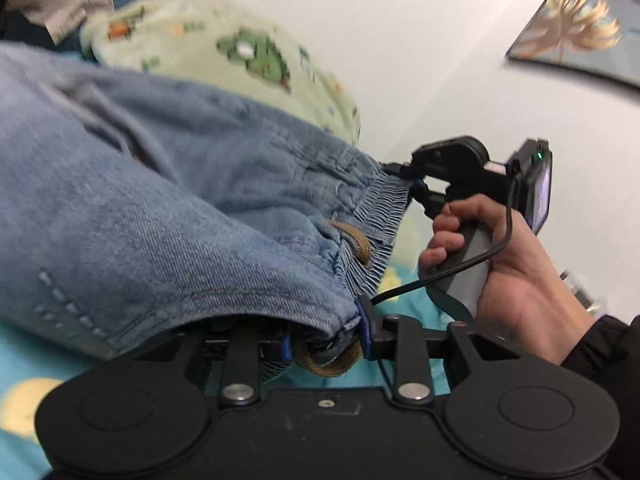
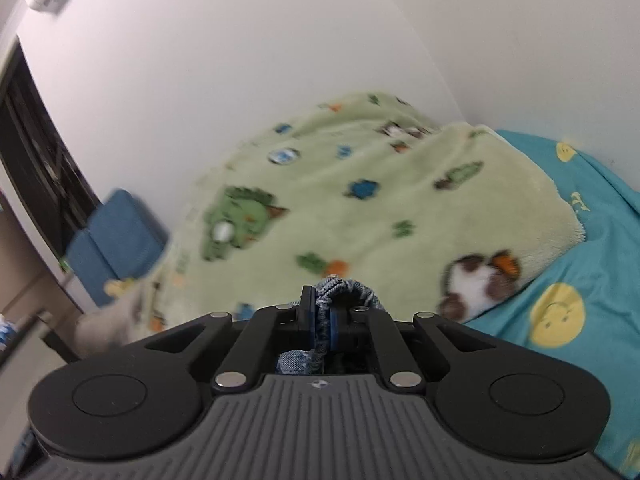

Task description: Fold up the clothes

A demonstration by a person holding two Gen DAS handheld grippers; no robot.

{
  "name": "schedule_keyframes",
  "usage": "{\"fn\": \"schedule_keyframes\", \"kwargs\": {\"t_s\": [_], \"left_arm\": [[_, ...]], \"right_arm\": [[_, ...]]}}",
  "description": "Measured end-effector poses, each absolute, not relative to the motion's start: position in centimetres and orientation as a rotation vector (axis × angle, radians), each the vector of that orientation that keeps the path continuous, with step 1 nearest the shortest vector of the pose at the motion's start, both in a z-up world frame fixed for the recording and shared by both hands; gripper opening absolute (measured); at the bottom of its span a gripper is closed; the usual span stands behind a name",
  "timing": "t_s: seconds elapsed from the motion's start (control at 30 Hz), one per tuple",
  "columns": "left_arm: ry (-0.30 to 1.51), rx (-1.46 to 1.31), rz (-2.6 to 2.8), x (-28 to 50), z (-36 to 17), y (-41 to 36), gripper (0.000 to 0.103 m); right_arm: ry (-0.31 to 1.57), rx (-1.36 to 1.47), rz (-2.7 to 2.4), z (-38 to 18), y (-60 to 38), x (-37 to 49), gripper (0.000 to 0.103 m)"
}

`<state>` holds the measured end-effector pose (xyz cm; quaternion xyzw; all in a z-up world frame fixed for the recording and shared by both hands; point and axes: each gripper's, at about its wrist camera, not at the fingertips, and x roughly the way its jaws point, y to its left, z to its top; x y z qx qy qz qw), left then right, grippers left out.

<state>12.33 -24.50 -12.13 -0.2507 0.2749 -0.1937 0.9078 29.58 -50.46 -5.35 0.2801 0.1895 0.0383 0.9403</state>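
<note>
Blue jeans [image 1: 152, 208] held up in the air above the bed [image 2: 600, 248], stretched by the waistband between two grips. Left hand-held gripper [image 1: 326, 346] squeezed tight on one end of the stretchy waistband, right by the brown drawstring [image 1: 352, 240]. Right hand-held gripper [image 2: 320, 320] pinched shut on a bunch of the same denim at the other end, held by a hand [image 1: 504, 264]. Green fuzzy blanket [image 2: 360, 200] lying behind. Looks like the spreading-out step, or carrying the jeans along; hard to say which. Both grips to hold firm and level, so the waistband hangs flat.
</note>
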Motion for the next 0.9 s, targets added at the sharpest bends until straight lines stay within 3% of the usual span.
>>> {"fn": "schedule_keyframes", "kwargs": {"t_s": [0.17, 0.33, 0.43, 0.5, 0.53, 0.63, 0.9], "left_arm": [[0.625, -0.478, -0.391, 14.9, -15.7, -26.3, 0.028], [0.646, -0.420, -0.438, 15.1, -15.3, -25.6, 0.030], [0.683, -0.332, -0.505, 14.3, -14.2, -25.3, 0.034], [0.709, -0.308, -0.538, 13.8, -13.3, -24.8, 0.035], [0.721, -0.301, -0.553, 13.5, -12.8, -24.5, 0.039], [0.717, -0.230, -0.602, 11.7, -10.3, -24.0, 0.054], [0.664, -0.133, -0.770, 4.0, -4.5, -19.5, 0.058]], "right_arm": [[0.483, 0.545, 0.051, -11.6, -52.6, 33.6, 0.007], [0.528, 0.571, 0.046, -14.6, -53.1, 34.3, 0.008], [0.548, 0.577, 0.040, -13.8, -53.1, 33.4, 0.017], [0.554, 0.524, 0.027, -12.6, -52.6, 32.4, 0.042], [0.548, 0.502, 0.019, -11.9, -52.3, 31.6, 0.046], [0.537, 0.463, 0.002, -9.6, -51.3, 28.8, 0.047], [0.502, 0.429, -0.068, -5.0, -45.9, 19.8, 0.047]]}}
